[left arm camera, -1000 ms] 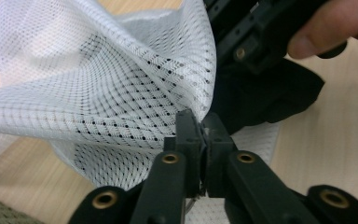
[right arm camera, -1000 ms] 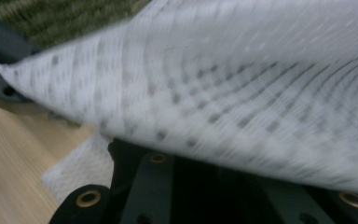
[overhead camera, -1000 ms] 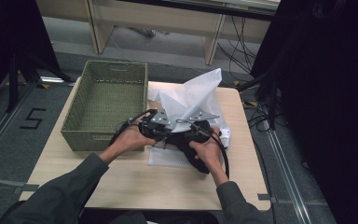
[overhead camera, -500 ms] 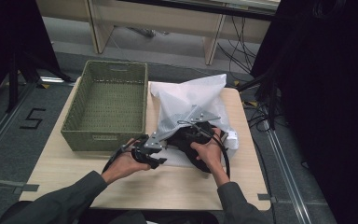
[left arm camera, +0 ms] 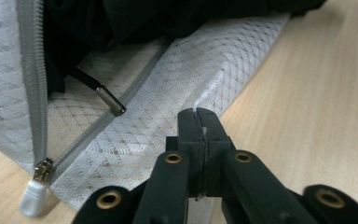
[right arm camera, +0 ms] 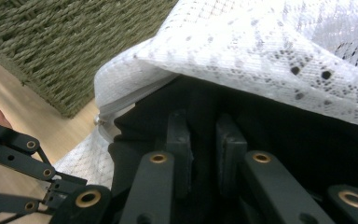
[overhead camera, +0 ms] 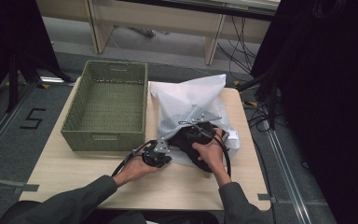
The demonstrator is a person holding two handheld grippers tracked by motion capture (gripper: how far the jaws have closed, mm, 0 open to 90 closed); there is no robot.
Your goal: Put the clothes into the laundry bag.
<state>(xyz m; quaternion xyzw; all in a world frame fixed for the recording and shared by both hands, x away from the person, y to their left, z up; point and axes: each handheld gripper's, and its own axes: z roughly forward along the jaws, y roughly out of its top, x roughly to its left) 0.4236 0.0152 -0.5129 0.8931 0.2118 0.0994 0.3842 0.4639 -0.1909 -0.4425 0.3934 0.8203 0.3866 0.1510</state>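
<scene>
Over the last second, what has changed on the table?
The left gripper came down off the white mesh bag to its near edge at table level; its jaws have just been closing and now pinch the bag's lower edge. The right gripper stays on the black garment in the bag's mouth. The green basket is unmoved.

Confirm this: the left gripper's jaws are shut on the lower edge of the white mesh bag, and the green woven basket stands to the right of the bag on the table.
Wrong on the side: in the high view the green woven basket stands left of the white mesh bag, not right. The left gripper is indeed shut on the bag's lower edge, as the left gripper view shows.
</scene>
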